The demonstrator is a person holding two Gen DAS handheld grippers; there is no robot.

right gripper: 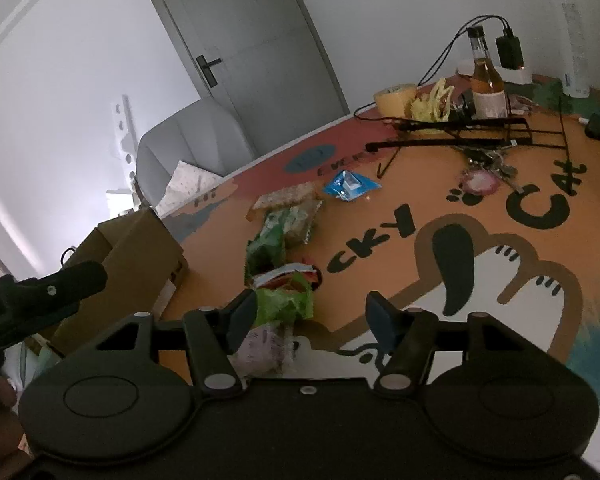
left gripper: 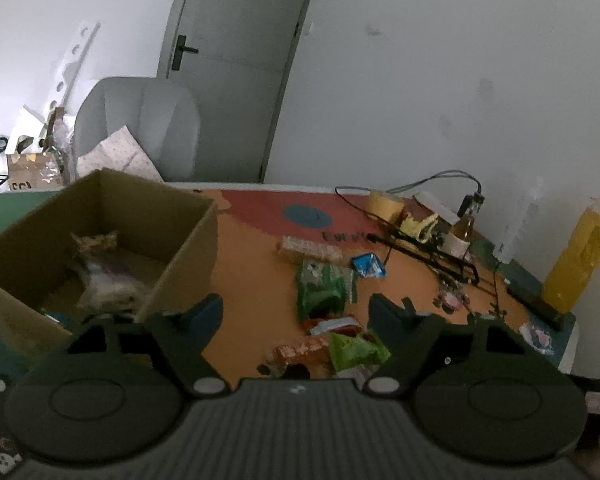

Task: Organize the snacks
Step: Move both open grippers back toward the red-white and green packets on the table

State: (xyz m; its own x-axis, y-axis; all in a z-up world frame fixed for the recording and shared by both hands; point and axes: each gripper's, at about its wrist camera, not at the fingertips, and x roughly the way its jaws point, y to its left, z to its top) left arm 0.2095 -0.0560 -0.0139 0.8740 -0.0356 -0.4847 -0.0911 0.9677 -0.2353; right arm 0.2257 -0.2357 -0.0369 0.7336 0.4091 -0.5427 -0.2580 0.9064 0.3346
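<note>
A brown cardboard box (left gripper: pixel 188 236) stands at the table's left with a pale snack bag (left gripper: pixel 104 280) inside; it also shows in the right wrist view (right gripper: pixel 140 248). Loose snacks lie on the orange mat: a green bag (left gripper: pixel 324 288), a small blue packet (left gripper: pixel 367 265), a biscuit pack (left gripper: pixel 310 249), a bright green packet (left gripper: pixel 356 350) and a red-orange pack (left gripper: pixel 300 350). My left gripper (left gripper: pixel 296 312) is open and empty above them, beside the box. My right gripper (right gripper: pixel 312 312) is open and empty, with the bright green packet (right gripper: pixel 284 304) by its left finger.
At the back right stand a tape roll (left gripper: pixel 384 204), a brown bottle (right gripper: pixel 487 80), black cables and a folded stand (right gripper: pixel 460 136), keys (right gripper: pixel 484 176) and a yellow bottle (left gripper: pixel 580 264). A grey chair (left gripper: pixel 140 128) and a door (left gripper: pixel 236 60) are behind the table.
</note>
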